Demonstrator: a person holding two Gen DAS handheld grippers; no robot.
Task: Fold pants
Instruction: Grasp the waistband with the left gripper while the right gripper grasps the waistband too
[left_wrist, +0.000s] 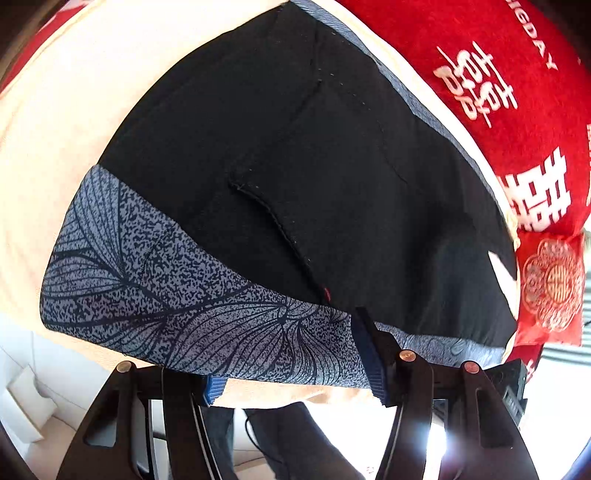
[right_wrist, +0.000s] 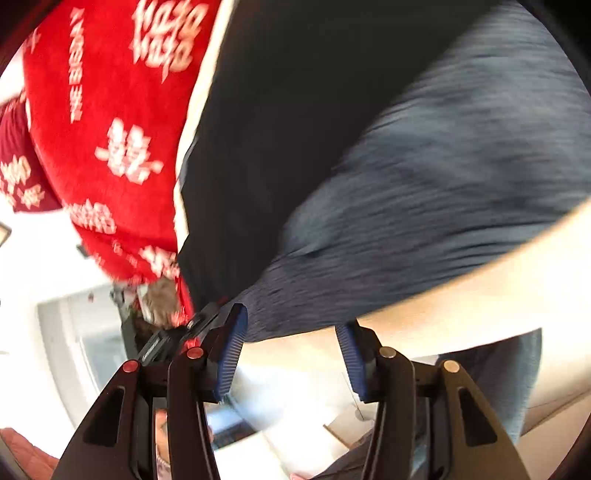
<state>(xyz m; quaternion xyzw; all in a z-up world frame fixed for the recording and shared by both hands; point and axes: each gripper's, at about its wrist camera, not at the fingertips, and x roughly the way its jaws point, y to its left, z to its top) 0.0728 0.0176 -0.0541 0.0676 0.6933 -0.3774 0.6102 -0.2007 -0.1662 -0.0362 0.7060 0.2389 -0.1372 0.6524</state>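
Black pants with grey leaf-print band lie flat; both grippers' fingers spread wide.

The red plush blanket carries white print. In the left wrist view, at one o'clock near the rim, the letters "IGDAY" can be read, their start cut off by the frame edge. Below them stand white double-happiness characters "囍", one at two o'clock and a larger one at three o'clock. In the right wrist view the same red blanket shows "THE BIGDAY" running lengthwise at ten o'clock, among more blurred "囍" characters. A small red packet at four o'clock bears a round pale emblem, unreadable.
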